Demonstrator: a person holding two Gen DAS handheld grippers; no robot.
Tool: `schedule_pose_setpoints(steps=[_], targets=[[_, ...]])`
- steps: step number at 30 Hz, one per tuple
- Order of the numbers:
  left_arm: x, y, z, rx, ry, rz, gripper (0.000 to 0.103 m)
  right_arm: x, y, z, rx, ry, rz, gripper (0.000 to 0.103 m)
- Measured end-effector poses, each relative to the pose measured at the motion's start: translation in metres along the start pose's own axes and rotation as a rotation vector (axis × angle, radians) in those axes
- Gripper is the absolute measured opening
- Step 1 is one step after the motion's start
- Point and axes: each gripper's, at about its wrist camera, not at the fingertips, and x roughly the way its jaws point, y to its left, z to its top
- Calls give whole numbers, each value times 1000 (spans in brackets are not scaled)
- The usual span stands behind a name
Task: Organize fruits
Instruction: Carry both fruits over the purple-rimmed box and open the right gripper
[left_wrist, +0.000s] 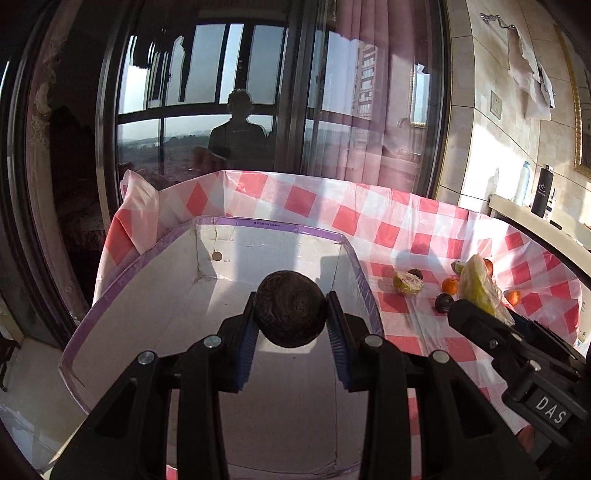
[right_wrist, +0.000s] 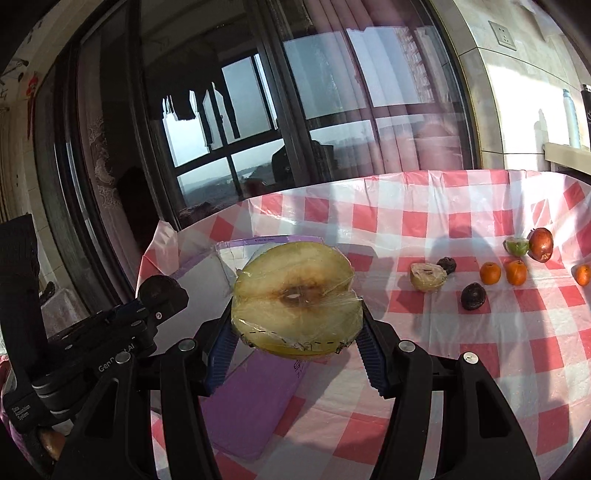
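My left gripper (left_wrist: 290, 317) is shut on a dark wrinkled round fruit (left_wrist: 290, 307), held over the inside of a white box (left_wrist: 155, 314) with purple taped edges. My right gripper (right_wrist: 295, 332) is shut on a cling-wrapped half apple (right_wrist: 295, 295), cut face towards the camera, held above the near right corner of the box (right_wrist: 236, 402). The right gripper with its wrapped apple (left_wrist: 476, 288) also shows at the right of the left wrist view. The left gripper (right_wrist: 162, 291) with its dark fruit appears at the left of the right wrist view.
On the red-and-white checked cloth (right_wrist: 480, 332) lie a wrapped fruit half (right_wrist: 426, 277), two dark fruits (right_wrist: 472, 295), several small oranges (right_wrist: 490, 273), a green fruit (right_wrist: 517, 246) and a red apple (right_wrist: 541, 244). A glass door stands behind the table. Bottles (left_wrist: 543, 192) sit on a ledge at right.
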Motion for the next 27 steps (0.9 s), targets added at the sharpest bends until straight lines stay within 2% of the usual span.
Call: schedule_pose_setpoints(steps=[4,9,12,17,20,24,27], targets=[[15,36,-1,-30,56,74,35,33,38,7,-91,61,41,59],[39,64,-5,-17,178,151,36,88,73,-1,-271,262,-6,59],[54,74,-10,-4,270,151,36,116,81,-13,-356,408,-45,59],[74,77,-21,44,411,119,36,141,94,-27,-478,575,-75,59],[76,80,-24,32,440,70,36,146,100,-35,-532,612,-96,59],[79,79,-24,31,459,69,39,146,99,-34,-515,620,-86,61],[79,79,-23,19,454,69,49,144,97,-32,-503,603,-82,65]])
